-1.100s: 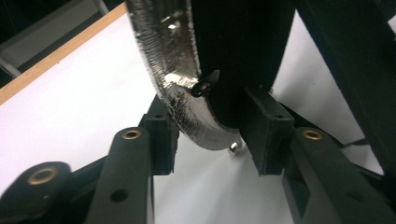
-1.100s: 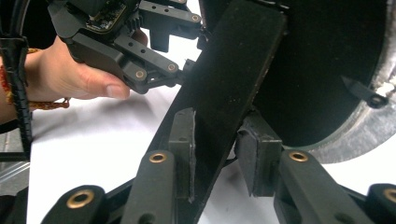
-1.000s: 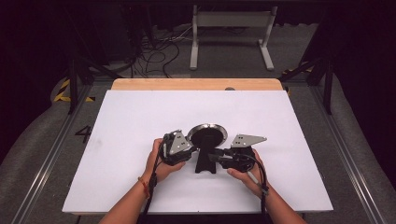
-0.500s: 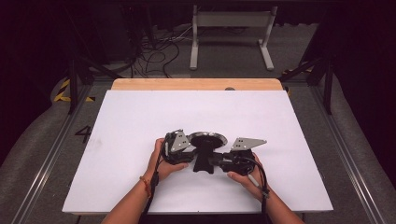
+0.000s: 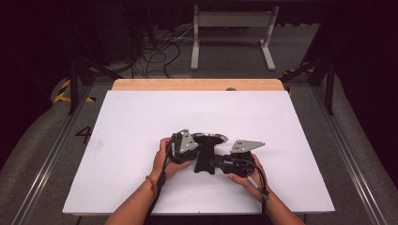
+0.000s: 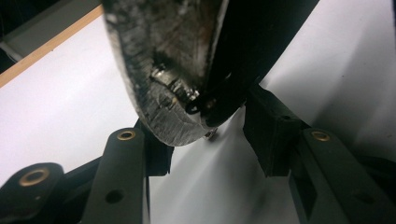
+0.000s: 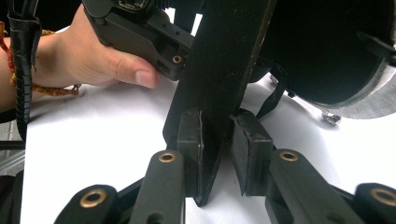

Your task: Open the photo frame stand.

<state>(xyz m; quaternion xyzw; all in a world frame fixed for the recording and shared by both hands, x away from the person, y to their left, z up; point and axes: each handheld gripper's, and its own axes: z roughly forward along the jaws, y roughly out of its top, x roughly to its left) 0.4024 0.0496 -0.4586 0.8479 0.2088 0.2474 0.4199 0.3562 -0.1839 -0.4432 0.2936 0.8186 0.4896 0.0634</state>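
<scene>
Pan (image 5: 210, 139) and handle (image 5: 205, 157) are seen near the middle of the white worktop (image 5: 122, 122), a little toward 6 o'clock. The round metal pan is tipped up on its side, and its flat black handle points toward 6 o'clock from it.

The left hand-held gripper (image 5: 190, 147) is at 9 o'clock from the pan. In the left gripper view, the worn metal edge of the pan (image 6: 159, 84) is seen between the two black jaws. The jaws have just been closing a bit, but it cannot be told if the pads are pressed on the pan.

The right hand-held gripper (image 5: 217, 161) is at 3 o'clock from the handle. In the right gripper view, the black handle (image 7: 219, 88) is squeezed between the pads (image 7: 189, 144), and these jaws have also just been closing. The left hand (image 7: 93, 60) is seen far off at 10 o'clock there.
</scene>
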